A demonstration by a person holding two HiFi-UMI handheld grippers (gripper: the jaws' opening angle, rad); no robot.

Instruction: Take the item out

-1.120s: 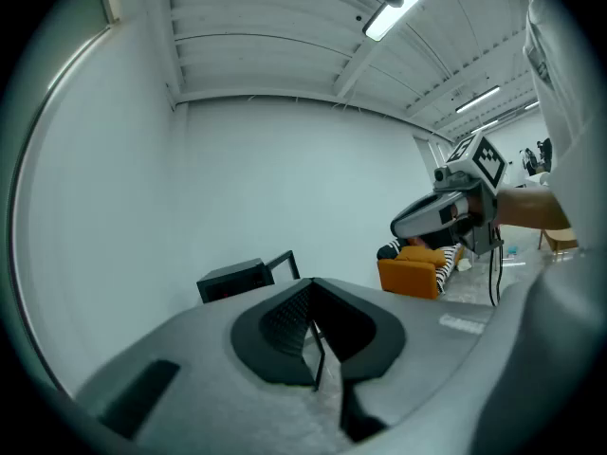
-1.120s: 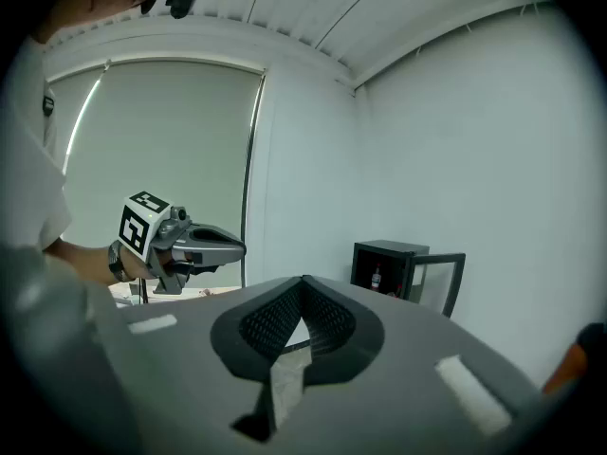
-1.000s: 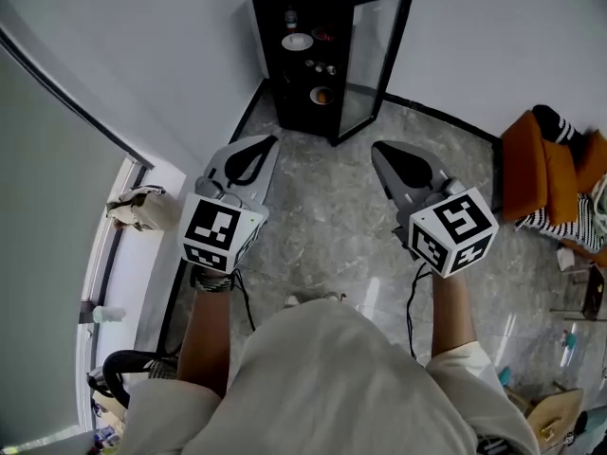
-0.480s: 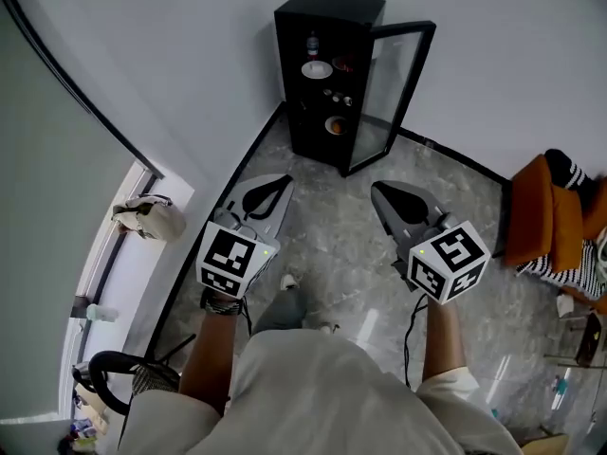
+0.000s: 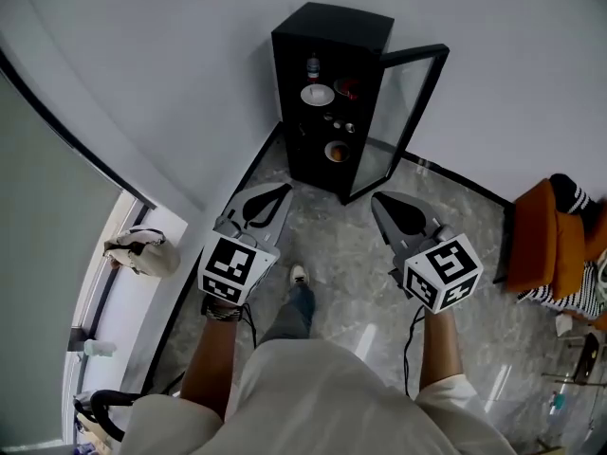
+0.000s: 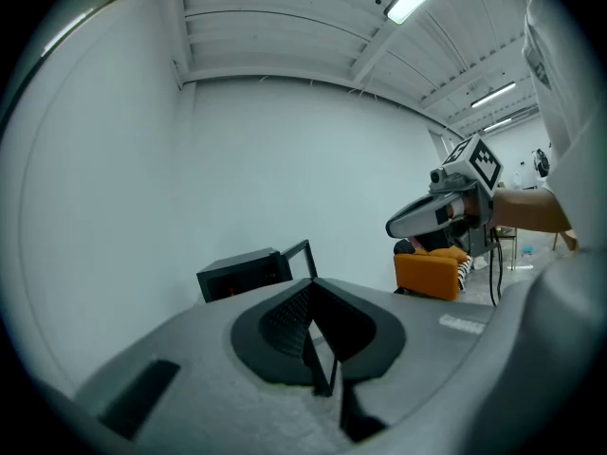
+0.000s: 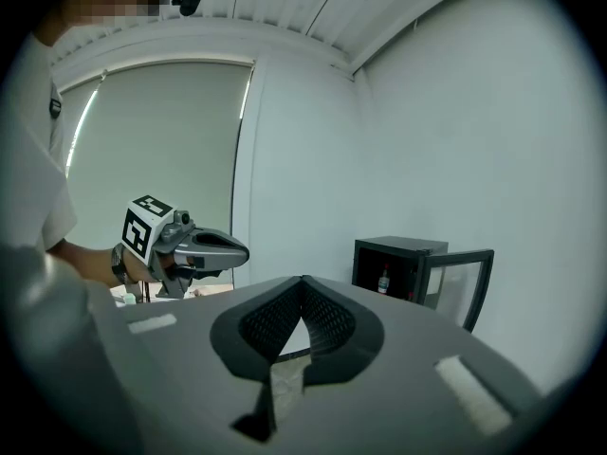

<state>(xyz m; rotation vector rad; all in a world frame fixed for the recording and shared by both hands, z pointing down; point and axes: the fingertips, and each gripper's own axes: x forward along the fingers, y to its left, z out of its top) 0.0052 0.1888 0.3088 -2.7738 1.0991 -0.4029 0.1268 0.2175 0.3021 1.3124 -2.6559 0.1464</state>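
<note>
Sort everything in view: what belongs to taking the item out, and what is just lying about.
Job: cabinet, its open glass door, the bottle, plate and bowl inside, left gripper, right gripper (both shut, empty).
Lying about: orange chair, bag on the window ledge.

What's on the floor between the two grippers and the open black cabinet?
Nothing: in the head view only bare grey marble floor separates the left gripper and right gripper from the cabinet, whose glass door stands open.
</note>
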